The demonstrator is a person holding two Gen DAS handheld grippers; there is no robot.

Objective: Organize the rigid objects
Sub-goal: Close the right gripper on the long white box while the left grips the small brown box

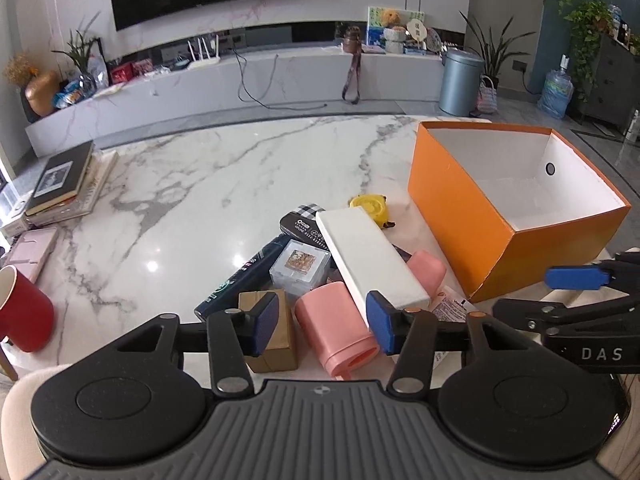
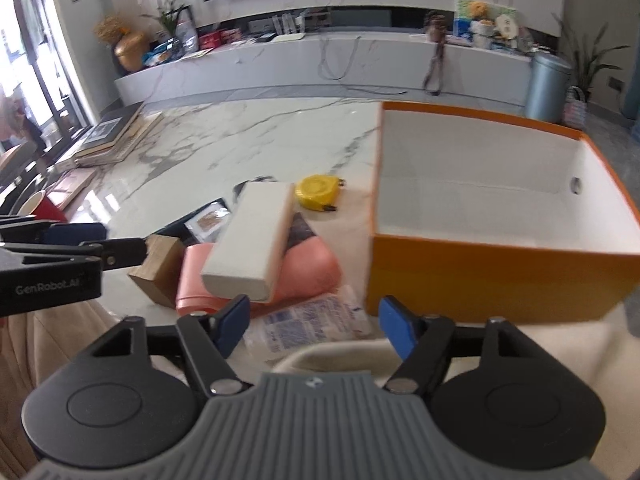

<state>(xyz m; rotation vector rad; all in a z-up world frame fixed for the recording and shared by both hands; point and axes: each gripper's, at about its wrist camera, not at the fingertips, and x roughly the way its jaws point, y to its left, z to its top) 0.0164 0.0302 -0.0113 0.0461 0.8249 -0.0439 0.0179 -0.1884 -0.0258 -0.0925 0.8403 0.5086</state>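
Approach phase, as judged from the layout: both tools descend on the pile of rigid items heaped on the marble table, beside the empty orange box, and nothing is loaded yet. Left gripper has its jaws spread, with the pink case and the near end of the white box between the pads but not visibly pressed; right gripper is likewise spread over a printed sachet, gripping nothing. White box lies tilted on top of the pile, propped on the pink case; its long axis runs from the near edge of the table away toward the yellow tape measure, the far end slightly left in the left wrist view. Next move probably calls for closing across the short width of one item, lifting clear of its neighbours, then carrying it right to the orange box.
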